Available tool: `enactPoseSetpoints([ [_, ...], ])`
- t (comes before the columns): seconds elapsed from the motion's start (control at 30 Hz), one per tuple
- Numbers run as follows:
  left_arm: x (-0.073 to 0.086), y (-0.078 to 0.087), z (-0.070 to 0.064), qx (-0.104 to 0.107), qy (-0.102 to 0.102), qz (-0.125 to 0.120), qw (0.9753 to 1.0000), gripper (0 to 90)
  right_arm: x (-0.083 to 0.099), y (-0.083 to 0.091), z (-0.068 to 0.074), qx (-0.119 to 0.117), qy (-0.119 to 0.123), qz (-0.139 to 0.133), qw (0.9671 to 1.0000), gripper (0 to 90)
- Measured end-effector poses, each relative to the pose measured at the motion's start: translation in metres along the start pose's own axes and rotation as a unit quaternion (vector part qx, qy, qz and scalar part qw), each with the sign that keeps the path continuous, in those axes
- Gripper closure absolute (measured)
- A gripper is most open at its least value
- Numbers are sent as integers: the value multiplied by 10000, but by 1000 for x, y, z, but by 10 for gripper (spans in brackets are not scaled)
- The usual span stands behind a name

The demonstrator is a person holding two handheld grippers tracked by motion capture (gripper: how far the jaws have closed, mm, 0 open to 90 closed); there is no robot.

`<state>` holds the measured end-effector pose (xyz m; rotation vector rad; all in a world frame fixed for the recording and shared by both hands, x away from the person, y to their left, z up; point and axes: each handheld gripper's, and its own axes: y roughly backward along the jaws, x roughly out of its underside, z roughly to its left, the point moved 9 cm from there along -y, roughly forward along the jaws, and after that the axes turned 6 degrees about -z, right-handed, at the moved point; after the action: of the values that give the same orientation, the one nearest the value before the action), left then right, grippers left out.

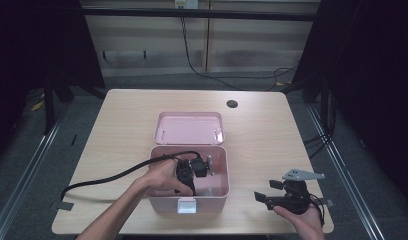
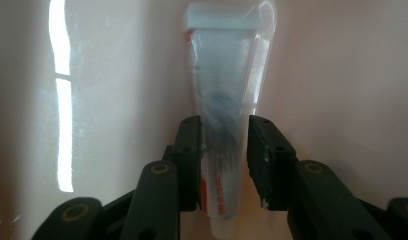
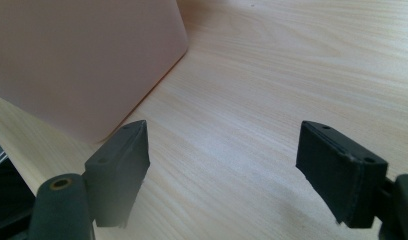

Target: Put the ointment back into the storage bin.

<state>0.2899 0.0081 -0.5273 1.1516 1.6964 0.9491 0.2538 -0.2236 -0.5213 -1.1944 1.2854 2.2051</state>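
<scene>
Down in the lower middle of the high view, my left gripper [image 1: 191, 172] was sunk inside the open pink box [image 1: 221, 192], its cable trailing off toward the lower left of the frame. Its jaws stood to either side of a tube in a clear wrapper [image 2: 227, 100]; the left jaw touched the wrapper, but I could not tell whether the right jaw had met it, so I cannot say the pinch was made. The tube lay on the pale pink floor of the box, its flat end toward the top of the left gripper view, with the box wall close on the left where the light glared. The lid [image 1: 189, 128] lay folded back above the box in the high view. My left hand [image 1: 162, 176] curled over the near left rim, wrist angled in from the lower left. At the lower right of the high view, my right gripper [image 1: 284, 196] rested in my palm near the table's [image 1: 122, 115] front edge, jaws spread wide over bare wood, well apart from the box's corner [image 3: 142, 90], with open tabletop around it.
</scene>
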Motion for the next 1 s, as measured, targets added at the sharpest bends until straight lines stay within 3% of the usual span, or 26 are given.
enactPoseSetpoints([
  [0.5,-6,14,-1,55,66,-362,9993,539,0,0,0,4,1,-12,10000,210],
  [0.77,-10,27,-3,-93,87,-640,9979,506,0,0,0,4,1,-12,10000,210],
  [0.93,-12,33,1,-345,135,-826,9959,501,0,0,0,13,-3,-7,10000,210],
  [1.0,-13,35,-2,-225,105,-892,9957,499,0,1,0,14,-11,-1,10000,210],
])
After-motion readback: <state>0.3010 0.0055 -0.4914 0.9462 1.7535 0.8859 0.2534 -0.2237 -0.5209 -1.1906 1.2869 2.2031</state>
